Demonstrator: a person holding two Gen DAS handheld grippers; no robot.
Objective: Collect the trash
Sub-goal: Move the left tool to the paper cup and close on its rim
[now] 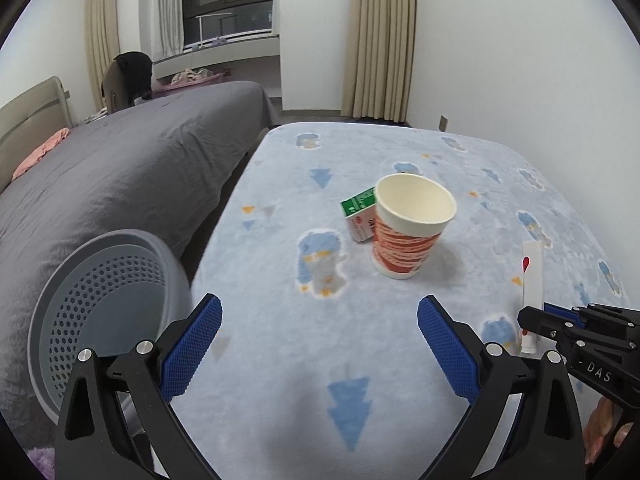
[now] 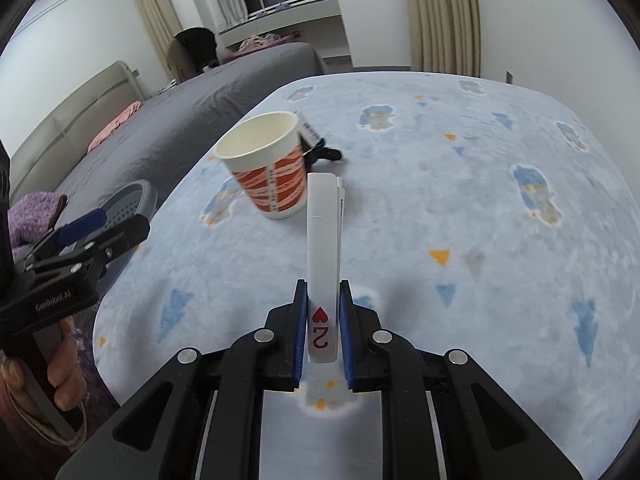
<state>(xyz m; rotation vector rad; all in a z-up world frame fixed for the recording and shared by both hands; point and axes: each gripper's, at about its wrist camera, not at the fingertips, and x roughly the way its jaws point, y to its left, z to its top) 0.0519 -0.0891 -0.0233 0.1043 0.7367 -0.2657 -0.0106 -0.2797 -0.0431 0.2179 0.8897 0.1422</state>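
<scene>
My right gripper (image 2: 323, 292) is shut on a white playing-card box (image 2: 322, 240) with a red heart, held on edge above the blue patterned blanket (image 2: 460, 208). In the left wrist view the same card box (image 1: 533, 280) sticks up from the right gripper (image 1: 528, 322) at the right edge. An orange-and-white paper cup (image 1: 412, 232) stands upright mid-table, empty, with a small green-and-white carton (image 1: 360, 216) touching its left side. My left gripper (image 1: 320, 320) hangs open over the blanket in front of the cup, nothing between its blue pads (image 1: 192, 344).
A grey perforated waste basket (image 1: 108, 312) stands off the table's left edge, beside a grey-covered bed (image 1: 120, 168). A small black object (image 2: 326, 154) lies behind the cup (image 2: 272, 172). A hand (image 2: 60, 376) holds the left gripper (image 2: 116, 222) above the basket (image 2: 132, 200).
</scene>
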